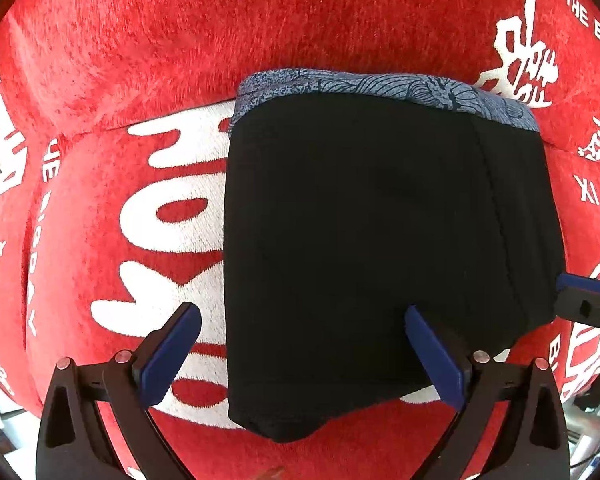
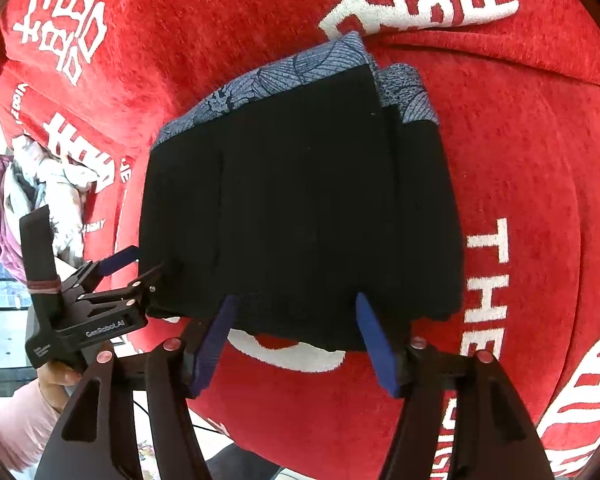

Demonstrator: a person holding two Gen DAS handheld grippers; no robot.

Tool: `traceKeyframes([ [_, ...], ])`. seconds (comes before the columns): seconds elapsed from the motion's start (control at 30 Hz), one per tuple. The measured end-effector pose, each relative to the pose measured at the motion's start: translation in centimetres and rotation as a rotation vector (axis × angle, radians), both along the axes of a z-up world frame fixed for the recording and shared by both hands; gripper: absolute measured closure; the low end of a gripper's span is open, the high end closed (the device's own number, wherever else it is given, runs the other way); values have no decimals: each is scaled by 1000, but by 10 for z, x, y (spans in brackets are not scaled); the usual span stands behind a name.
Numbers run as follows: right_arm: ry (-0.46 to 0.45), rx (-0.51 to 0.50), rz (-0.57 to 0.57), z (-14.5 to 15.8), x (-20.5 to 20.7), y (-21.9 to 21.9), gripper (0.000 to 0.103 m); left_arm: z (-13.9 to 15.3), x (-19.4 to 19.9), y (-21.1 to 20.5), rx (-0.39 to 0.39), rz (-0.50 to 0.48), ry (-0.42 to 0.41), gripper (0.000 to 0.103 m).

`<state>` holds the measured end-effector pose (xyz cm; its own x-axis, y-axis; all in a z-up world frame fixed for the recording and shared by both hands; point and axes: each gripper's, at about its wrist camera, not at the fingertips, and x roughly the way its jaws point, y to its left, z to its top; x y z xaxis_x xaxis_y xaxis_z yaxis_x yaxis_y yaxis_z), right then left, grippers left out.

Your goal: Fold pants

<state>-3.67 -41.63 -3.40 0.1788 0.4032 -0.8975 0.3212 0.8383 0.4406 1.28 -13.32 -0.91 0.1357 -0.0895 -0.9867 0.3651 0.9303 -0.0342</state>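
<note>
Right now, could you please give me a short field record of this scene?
garment: black fabric shorts with blue-grey patterned waistband, folded into a compact rectangle
surface: red plush cloth with white lettering
left claw: open, straddling the shorts' near left edge
right claw: open at the near hem, gripping nothing
background: pile of pale clothes

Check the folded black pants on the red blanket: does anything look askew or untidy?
Slightly. On the black pants, the patterned waistband layers do not line up in the right wrist view; one sticks out beside the other. Otherwise the fold lies flat.
</note>
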Motion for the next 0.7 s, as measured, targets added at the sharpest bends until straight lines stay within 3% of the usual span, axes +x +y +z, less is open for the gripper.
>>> traceKeyframes([
  [0.27, -29, -27, 6, 10, 1, -19, 30, -7, 9, 4, -18, 19, 43, 1],
  [0.5, 14, -67, -88, 1, -8, -64, 29, -17, 21, 13, -67, 55, 103, 1],
  [0.63, 41, -27, -108, -11, -11, -76, 29, -17, 28, 16, -93, 31, 117, 1],
  [0.7, 45, 11, -112, -17, -12, -80, 29, -8, 34, 21, -142, 28, 112, 1],
])
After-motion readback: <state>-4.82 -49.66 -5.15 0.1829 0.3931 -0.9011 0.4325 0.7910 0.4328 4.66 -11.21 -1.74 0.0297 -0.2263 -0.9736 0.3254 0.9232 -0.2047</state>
